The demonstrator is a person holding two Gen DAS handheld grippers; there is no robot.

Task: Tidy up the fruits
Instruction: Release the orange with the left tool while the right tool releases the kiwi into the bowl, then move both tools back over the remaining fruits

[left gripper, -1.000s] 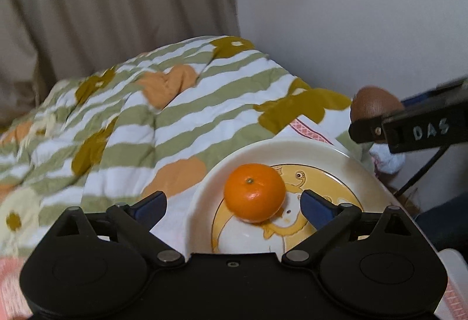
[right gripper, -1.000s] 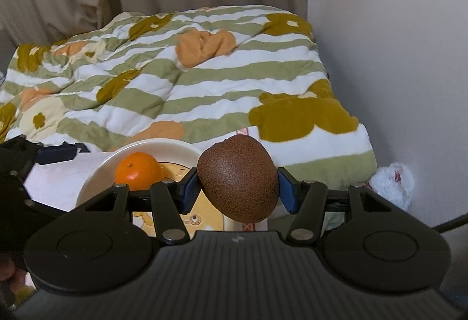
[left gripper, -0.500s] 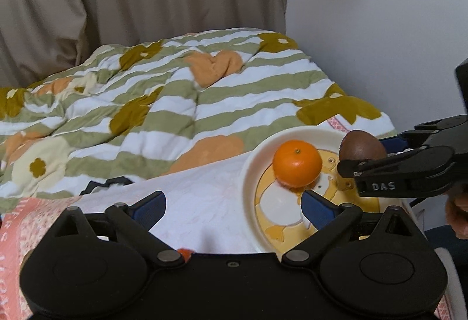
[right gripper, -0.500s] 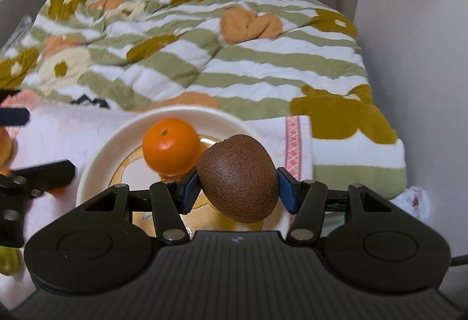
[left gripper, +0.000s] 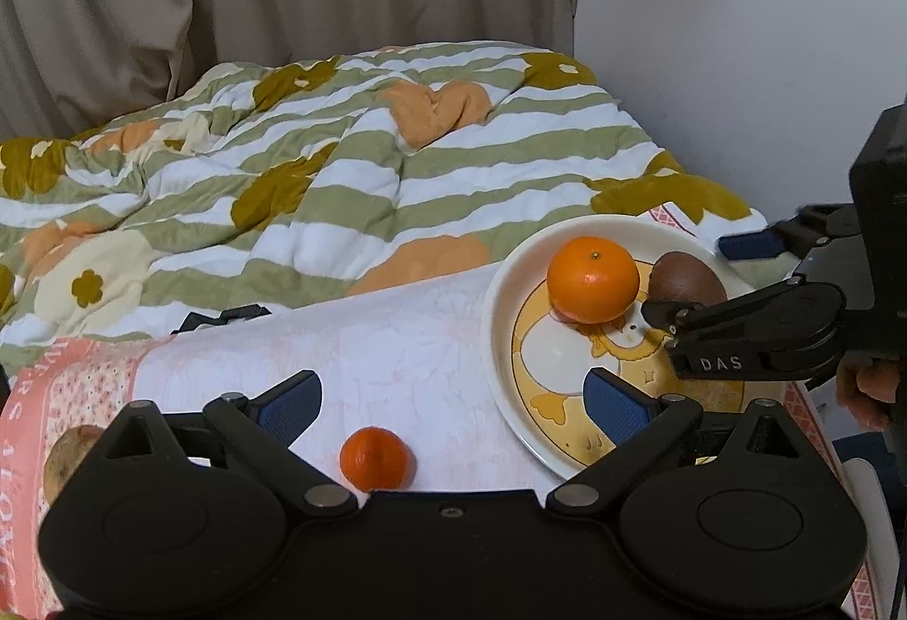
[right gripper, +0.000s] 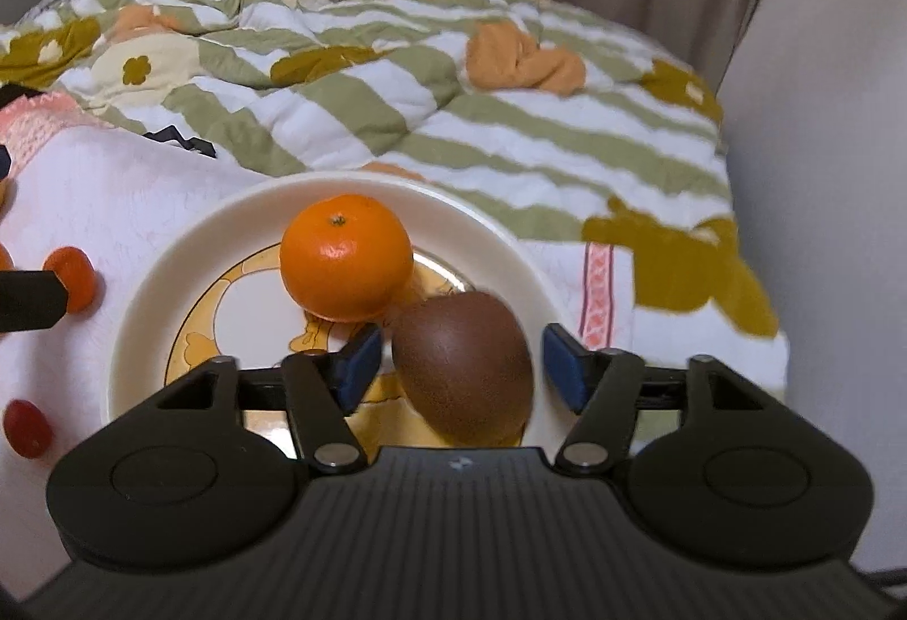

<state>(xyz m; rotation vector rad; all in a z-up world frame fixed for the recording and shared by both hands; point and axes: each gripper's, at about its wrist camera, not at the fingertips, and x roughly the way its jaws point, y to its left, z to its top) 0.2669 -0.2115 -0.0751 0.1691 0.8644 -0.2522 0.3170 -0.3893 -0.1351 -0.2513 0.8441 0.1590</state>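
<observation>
- Left wrist view: the left gripper (left gripper: 448,402) hangs with jaws spread and nothing between them, over the white cloth (left gripper: 397,365) just short of the small mandarin (left gripper: 375,458) — likely the next fruit to fetch. A brownish fruit (left gripper: 68,450) sits at the cloth's left edge, too hidden to name.
- The plate (left gripper: 510,280), near the cloth's right edge, carries the big mandarin (left gripper: 592,279) and the kiwi (left gripper: 686,280), gathered together as the task asks. "DAS" reads on the right gripper (left gripper: 731,274).
- Right wrist view: the right gripper's (right gripper: 459,365) jaws have just been opening; the kiwi (right gripper: 462,365) lies released between the pads, touching the mandarin (right gripper: 346,260) on the plate (right gripper: 147,291).
- A red fruit (right gripper: 27,428) waits at the cloth's left edge.
</observation>
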